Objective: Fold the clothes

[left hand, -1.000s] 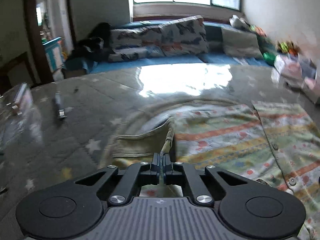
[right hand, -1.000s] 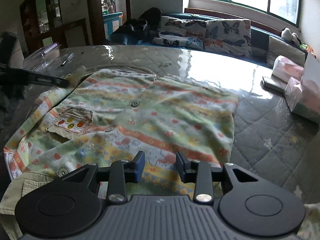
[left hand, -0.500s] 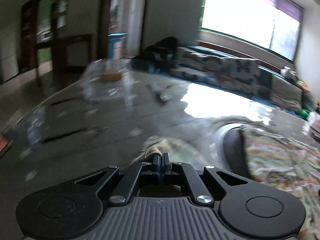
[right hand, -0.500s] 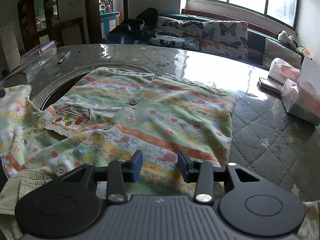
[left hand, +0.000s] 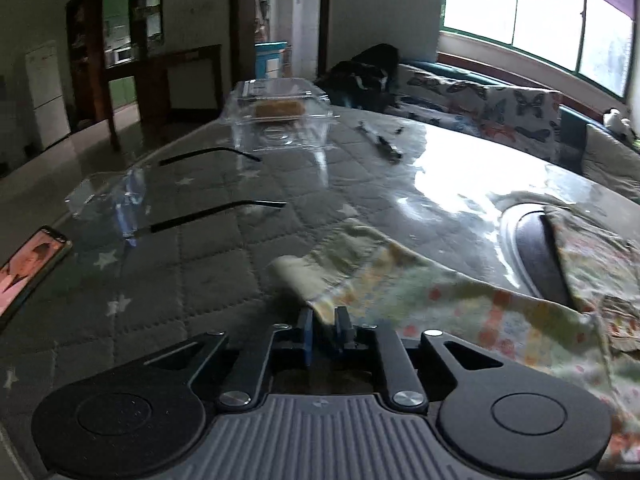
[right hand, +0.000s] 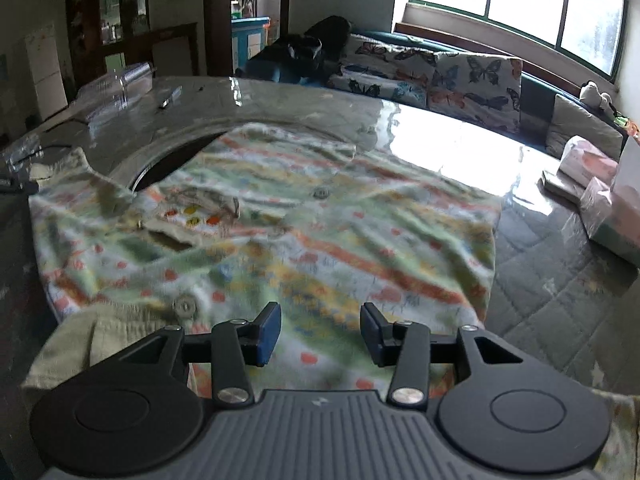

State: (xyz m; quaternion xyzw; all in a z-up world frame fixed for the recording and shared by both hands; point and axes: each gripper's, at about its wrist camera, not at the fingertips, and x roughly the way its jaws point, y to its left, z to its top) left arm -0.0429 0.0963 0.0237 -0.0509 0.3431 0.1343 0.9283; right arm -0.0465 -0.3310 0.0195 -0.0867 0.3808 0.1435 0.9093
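Between the opening left gripper (left hand: 325, 330) jaws, the soft striped shirt's (right hand: 304, 236) sleeve, earlier pinched, slackens; right gripper (right hand: 320, 334) spreads, empty.

Shirt (right hand: 320, 232) on table (right hand: 560, 280); boxes (right hand: 608, 200) right, container (left hand: 280, 116) left

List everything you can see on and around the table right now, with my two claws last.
shirt: one, pale with orange, yellow and green stripes, spread on the table, sleeve pulled out sideways
table: one, grey quilted cover with stars under clear sheet
clear box: one, brown food inside, far side of table
phone: one, screen lit, table edge
glasses: one pair, black arms, beside the phone
pen: one, dark, near the box
tissue packs: pink, table's right edge
cushions: butterfly print, under the window
left claw: opening, sleeve cuff between the jaws
right claw: opening, over the shirt hem, holding nothing
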